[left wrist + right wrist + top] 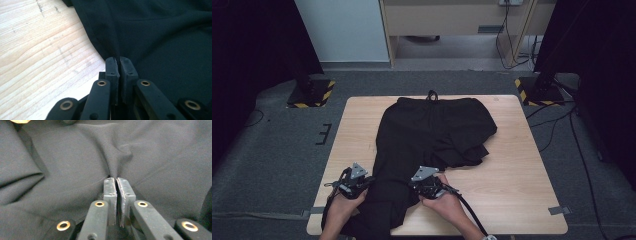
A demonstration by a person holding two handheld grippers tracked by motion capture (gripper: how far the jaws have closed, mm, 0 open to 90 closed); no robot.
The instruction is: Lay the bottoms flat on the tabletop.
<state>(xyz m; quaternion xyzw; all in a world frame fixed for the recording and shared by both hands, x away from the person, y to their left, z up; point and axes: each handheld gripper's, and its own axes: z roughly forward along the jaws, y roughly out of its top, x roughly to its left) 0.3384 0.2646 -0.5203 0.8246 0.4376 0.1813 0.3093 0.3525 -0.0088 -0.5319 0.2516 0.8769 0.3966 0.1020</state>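
The jaws of the left gripper (pixel 119 61) are pressed together on a thin pinch at the left edge of the black fabric trousers (pixel 427 135), and the jaws of the right gripper (pixel 117 182) are closed on a small ridge of the same cloth. The trousers lie along the middle of the pale wooden counter (pixel 517 200), with the waistband at the far edge and the legs near the person. Both grips look shallow, so I judge a quick pull could let the cloth slip out. The folded part on the right may also drag and open.
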